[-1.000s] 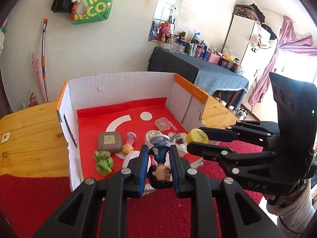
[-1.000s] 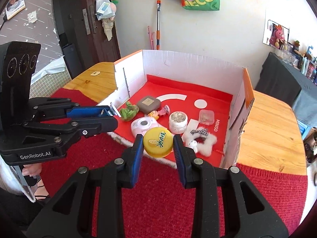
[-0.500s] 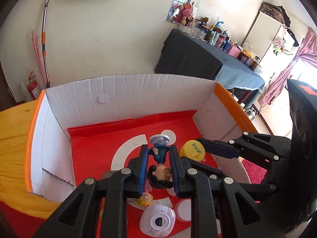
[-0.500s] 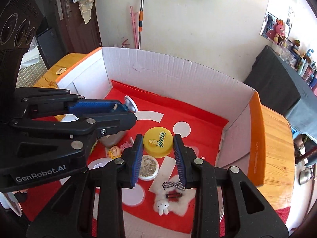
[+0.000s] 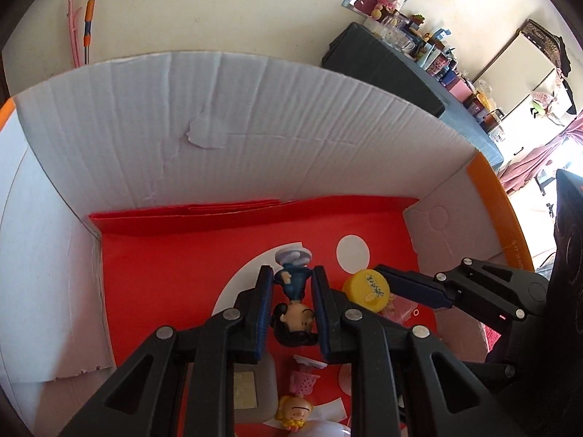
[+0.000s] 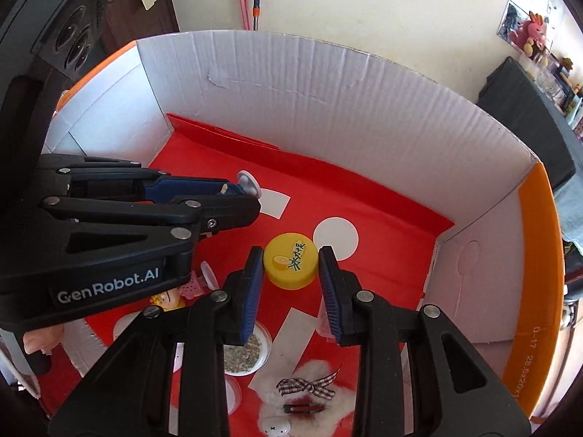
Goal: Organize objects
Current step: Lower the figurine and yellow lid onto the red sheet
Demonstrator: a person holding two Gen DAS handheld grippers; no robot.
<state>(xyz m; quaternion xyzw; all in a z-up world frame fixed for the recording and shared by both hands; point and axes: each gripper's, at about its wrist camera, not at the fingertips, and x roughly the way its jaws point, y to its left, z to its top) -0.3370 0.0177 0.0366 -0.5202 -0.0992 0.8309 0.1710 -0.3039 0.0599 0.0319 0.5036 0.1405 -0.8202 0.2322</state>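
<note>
In the left wrist view the left tongs (image 5: 290, 306) grip a doll (image 5: 294, 309) head-down at lower centre, its white base (image 5: 293, 255) pointing at the box's (image 5: 233, 127) back wall. To its right the right tongs (image 5: 368, 291) come in from the right edge, with the yellow cap (image 5: 368, 293) at their tip.

In the right wrist view the right tongs (image 6: 290, 280) sit either side of the cap (image 6: 290, 265); whether the pads touch it I cannot tell. The cap hangs mid-frame over the red floor (image 6: 364, 276), beside a white dot (image 6: 336, 237). The left tongs (image 6: 233, 196) cross from the left. Lower in frame lie a dish of flakes (image 6: 244, 353), a furry white toy (image 6: 306, 397) with a checked bow, and a small blond doll (image 6: 165, 300).

Compared with half a second ago, both tongs have pushed deeper into the box: the back wall fills more of each view, and the items on the floor have slid toward the bottom edge.
</note>
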